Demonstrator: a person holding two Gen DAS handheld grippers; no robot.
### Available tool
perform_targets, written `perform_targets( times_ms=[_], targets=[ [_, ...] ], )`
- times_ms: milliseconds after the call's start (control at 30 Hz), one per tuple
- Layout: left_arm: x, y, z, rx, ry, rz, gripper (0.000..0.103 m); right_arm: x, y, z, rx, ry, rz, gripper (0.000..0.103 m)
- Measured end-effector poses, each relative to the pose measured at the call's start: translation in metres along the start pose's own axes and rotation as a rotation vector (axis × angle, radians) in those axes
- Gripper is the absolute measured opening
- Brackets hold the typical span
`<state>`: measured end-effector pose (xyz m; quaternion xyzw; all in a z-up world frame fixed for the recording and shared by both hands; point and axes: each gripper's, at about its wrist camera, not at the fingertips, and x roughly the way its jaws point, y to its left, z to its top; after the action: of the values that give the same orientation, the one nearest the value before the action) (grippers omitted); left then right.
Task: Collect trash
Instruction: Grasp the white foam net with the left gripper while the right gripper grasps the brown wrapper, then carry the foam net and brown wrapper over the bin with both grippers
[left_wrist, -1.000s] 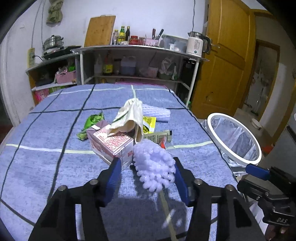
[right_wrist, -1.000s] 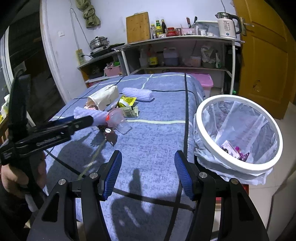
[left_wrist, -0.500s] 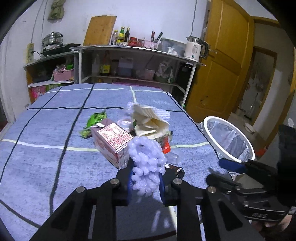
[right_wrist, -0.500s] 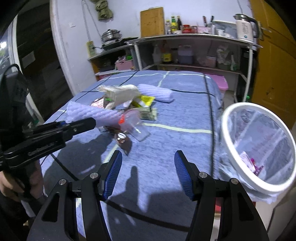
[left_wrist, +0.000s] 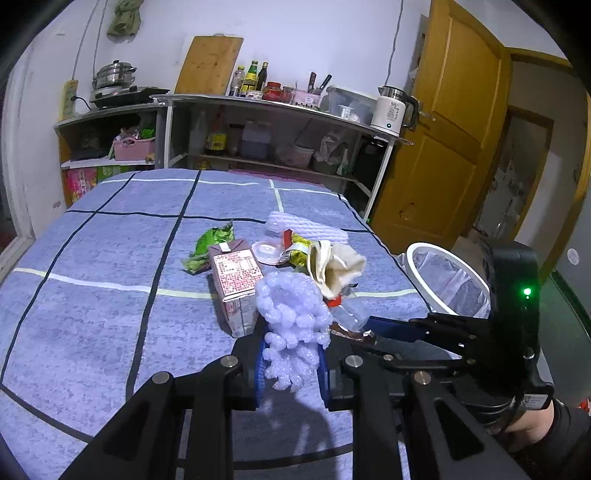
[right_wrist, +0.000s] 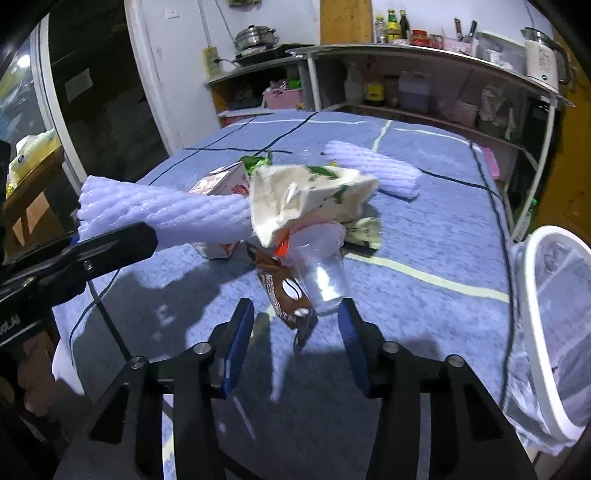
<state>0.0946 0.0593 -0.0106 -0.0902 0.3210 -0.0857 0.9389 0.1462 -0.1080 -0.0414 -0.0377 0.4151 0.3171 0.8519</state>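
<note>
Two grippers at the table's near right corner, trash heap ahead.

The left gripper (left_wrist: 291, 369) is clamped on a foam net sleeve (left_wrist: 293, 317). The right gripper (right_wrist: 295, 343) is closing around a brown wrapper (right_wrist: 286, 291), seemingly not yet pinching it. A white-rimmed bin (right_wrist: 554, 332) stands beside the blue-clothed table (left_wrist: 92, 314), whose left half lies bare.

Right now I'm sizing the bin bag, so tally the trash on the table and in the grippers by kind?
Foam nets: 2, one in the left gripper at, one lying at
Cartons: 1
Paper bags: 1
Clear bottles: 1
Wrappers: 3
Lids: 1
Total: 9
</note>
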Motion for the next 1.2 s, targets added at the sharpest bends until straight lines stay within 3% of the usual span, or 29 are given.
perform_targets(
  times_ms=[233, 533, 800, 1200],
  targets=[
    [-0.003, 0.004, -0.003, -0.01, 0.0, -0.001, 0.022, 0.011, 0.01, 0.001, -0.041, 0.034, -0.009, 0.025],
    [-0.013, -0.006, -0.004, 0.003, -0.01, -0.008, 0.022, -0.004, 0.014, -0.007, -0.032, 0.01, -0.014, 0.022],
    [-0.024, -0.021, -0.005, 0.024, -0.015, -0.021, 0.022, -0.042, 0.01, -0.021, 0.016, -0.041, -0.02, 0.022],
    [-0.026, -0.065, -0.011, 0.076, 0.009, -0.06, 0.022, -0.096, -0.01, -0.042, 0.118, -0.116, -0.099, 0.022]
  ],
)
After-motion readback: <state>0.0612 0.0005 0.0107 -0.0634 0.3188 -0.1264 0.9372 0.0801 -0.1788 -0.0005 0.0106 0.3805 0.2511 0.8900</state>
